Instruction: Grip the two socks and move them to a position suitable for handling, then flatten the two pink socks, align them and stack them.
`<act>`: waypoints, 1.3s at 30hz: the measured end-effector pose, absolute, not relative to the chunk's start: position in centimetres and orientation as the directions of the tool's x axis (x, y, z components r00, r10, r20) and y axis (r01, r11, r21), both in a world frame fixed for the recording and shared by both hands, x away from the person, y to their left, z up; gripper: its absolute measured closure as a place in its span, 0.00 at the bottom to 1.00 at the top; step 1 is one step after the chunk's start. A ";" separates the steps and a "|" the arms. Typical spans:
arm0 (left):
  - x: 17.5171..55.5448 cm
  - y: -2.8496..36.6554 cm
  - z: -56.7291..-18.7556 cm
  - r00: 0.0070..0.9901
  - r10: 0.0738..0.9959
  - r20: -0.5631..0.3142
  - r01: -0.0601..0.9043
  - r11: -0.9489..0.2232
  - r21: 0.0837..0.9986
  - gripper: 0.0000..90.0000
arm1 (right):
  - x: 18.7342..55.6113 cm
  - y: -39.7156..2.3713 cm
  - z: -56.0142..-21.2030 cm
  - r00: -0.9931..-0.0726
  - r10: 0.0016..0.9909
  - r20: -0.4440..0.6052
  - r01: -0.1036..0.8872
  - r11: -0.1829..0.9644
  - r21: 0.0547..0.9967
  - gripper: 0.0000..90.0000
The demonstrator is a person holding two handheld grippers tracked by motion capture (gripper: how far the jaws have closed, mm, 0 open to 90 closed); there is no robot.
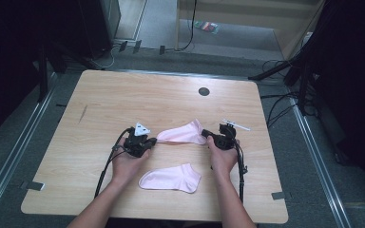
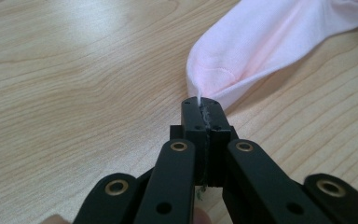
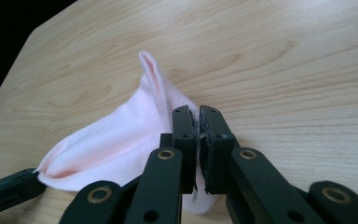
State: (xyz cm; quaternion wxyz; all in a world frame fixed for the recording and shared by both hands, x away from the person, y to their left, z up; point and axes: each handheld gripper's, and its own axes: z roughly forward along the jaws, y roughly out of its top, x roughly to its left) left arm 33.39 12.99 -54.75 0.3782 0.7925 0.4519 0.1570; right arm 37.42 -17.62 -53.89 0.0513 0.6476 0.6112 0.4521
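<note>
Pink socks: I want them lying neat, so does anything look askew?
The far sock is stretched between the left claw and right claw, one corner peaking up. The near sock lies flat.

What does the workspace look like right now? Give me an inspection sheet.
Surface: light wooden table, round dark grommet.
Job's things: pink fabric sock stretched between both grippers; second pink sock flat near the front edge.
Clutter: thin white stick beside the right gripper.
Grippers: left gripper shut on the toe; right gripper shut on the other end.
Cables: black cables trail from both grippers.
Surroundings: grey floor, dark stands, floor cables.
</note>
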 end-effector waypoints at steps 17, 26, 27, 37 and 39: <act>34.2 15.8 -53.5 0.403 0.902 -0.153 0.590 -0.129 0.797 0.86 | 36.5 -18.7 -53.0 -0.215 0.877 0.430 0.661 -0.193 0.725 0.78; 34.6 14.3 -53.0 0.418 0.899 -0.133 0.548 -0.133 0.826 0.70 | 36.8 -15.7 -53.4 -0.329 0.878 0.347 0.646 -0.059 0.761 0.59; 34.9 14.1 -53.1 0.408 0.903 -0.138 0.563 -0.130 0.816 0.67 | 36.9 -15.4 -53.6 -0.326 0.882 0.340 0.646 -0.054 0.761 0.57; 36.0 14.0 -54.2 0.346 0.925 -0.159 0.654 -0.116 0.747 0.58 | 36.8 -14.0 -54.7 -0.341 0.905 0.253 0.664 0.042 0.747 0.66; 36.0 13.7 -54.2 0.362 0.921 -0.143 0.659 -0.144 0.738 0.64 | 36.7 -13.9 -54.7 -0.337 0.909 0.244 0.664 0.046 0.746 0.72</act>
